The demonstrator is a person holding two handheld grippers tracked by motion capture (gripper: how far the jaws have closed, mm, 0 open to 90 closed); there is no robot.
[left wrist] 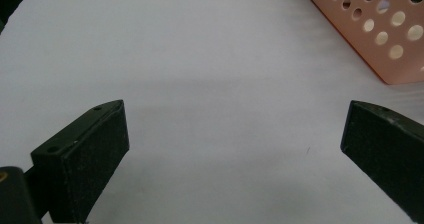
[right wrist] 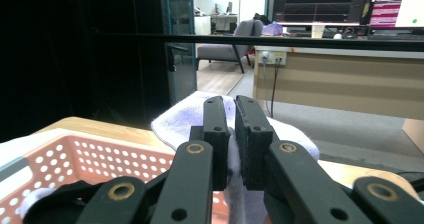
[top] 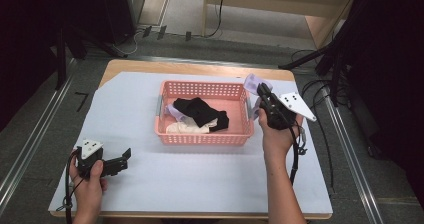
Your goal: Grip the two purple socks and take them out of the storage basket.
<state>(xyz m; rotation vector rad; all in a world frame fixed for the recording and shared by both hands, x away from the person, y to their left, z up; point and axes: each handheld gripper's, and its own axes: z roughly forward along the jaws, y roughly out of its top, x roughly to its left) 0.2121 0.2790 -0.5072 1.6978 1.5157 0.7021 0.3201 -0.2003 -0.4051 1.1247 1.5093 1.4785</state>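
Note:
A pink perforated basket stands in the middle of the white table cover, with black socks, a cream one and a lilac one inside. Over the basket's right rim my right gripper is shut on a lilac sock, lifted and pointing away from me. In the right gripper view the sock bulges on both sides of the closed fingers. My left gripper rests open at the table's near left, its pads wide apart over bare cover, the basket's corner at the upper right.
The white cover spreads around the basket, with wooden table edge at the back. Dark stands and cables line the floor on both sides. A cable trails from my right gripper along the forearm.

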